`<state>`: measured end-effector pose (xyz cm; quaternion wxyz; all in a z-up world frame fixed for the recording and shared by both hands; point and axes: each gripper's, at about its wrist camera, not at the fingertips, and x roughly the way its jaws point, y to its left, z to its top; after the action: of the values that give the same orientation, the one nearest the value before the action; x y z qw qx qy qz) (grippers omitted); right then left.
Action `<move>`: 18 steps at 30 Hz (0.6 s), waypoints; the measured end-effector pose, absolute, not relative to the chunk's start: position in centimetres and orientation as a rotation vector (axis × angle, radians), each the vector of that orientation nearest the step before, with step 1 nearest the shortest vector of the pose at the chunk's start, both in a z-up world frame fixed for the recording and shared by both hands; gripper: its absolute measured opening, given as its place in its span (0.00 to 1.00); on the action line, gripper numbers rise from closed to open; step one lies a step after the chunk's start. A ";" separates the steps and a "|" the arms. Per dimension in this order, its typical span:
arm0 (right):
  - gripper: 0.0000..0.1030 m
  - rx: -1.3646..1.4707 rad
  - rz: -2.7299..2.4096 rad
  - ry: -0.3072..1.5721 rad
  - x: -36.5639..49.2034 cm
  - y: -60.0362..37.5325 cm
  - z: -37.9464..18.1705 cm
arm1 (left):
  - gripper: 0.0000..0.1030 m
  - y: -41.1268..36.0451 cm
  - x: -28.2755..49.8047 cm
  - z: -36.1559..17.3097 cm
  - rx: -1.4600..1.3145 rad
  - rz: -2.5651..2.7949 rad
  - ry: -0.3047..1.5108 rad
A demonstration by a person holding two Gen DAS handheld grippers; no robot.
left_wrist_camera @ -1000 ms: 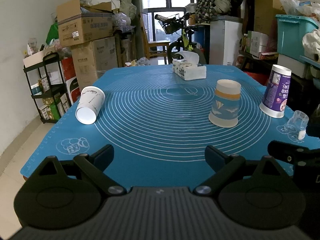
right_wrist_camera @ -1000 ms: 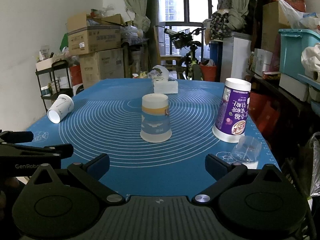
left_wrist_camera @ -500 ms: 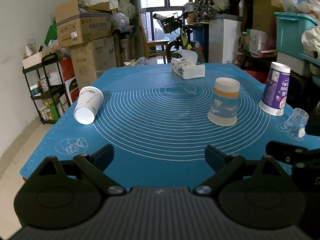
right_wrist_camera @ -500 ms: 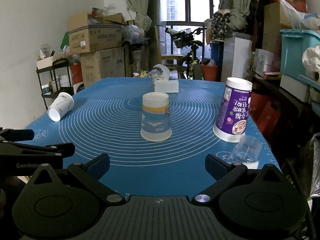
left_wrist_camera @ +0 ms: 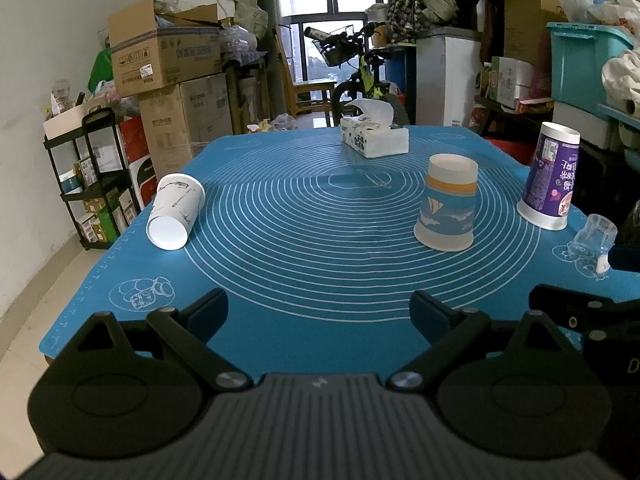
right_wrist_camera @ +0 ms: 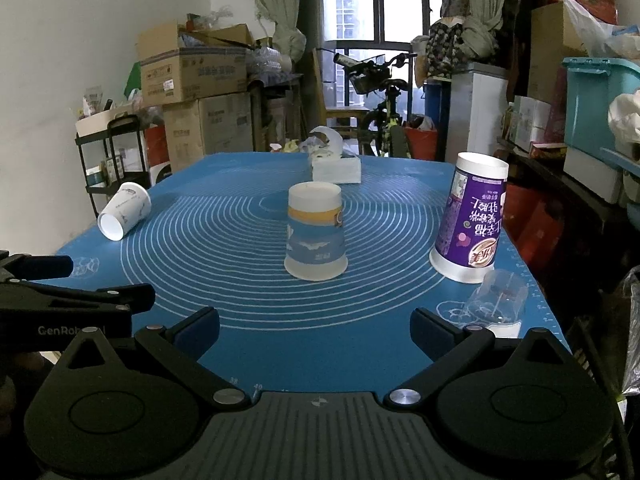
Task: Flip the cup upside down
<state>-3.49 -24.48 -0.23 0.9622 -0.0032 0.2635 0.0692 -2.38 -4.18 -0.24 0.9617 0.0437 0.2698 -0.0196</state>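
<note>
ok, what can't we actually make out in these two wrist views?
- Small clear plastic cup: right wrist view, partly behind the right gripper finger; in the left wrist view, cut by the dark device at the right edge.
- White paper cup lying on its side: its printing is too small to read.
- Tissue box: pattern blurred in the right wrist view.
- Blue-and-orange inverted cup: interior hidden.

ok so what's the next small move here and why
Probably move the left gripper forward and left toward the white cup. That cup lies on its side with its mouth facing the camera, while the blue-and-orange cup and purple cup already stand inverted. Both grippers are open and empty.
</note>
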 end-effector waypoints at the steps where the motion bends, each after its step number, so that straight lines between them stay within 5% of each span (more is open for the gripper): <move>1: 0.98 -0.006 0.140 0.535 -3.5 -24.5 -0.2 | 0.94 -4.2 -2.4 -0.2 0.088 -0.040 0.546; 18: 0.98 -0.006 0.142 0.537 -3.4 -24.4 -0.3 | 0.94 -4.1 -2.4 -0.3 0.093 -0.039 0.548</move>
<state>-3.44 -24.43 -0.28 0.9616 -0.0027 0.2652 0.0701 -2.36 -4.07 -0.34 0.9615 0.0457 0.2704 -0.0191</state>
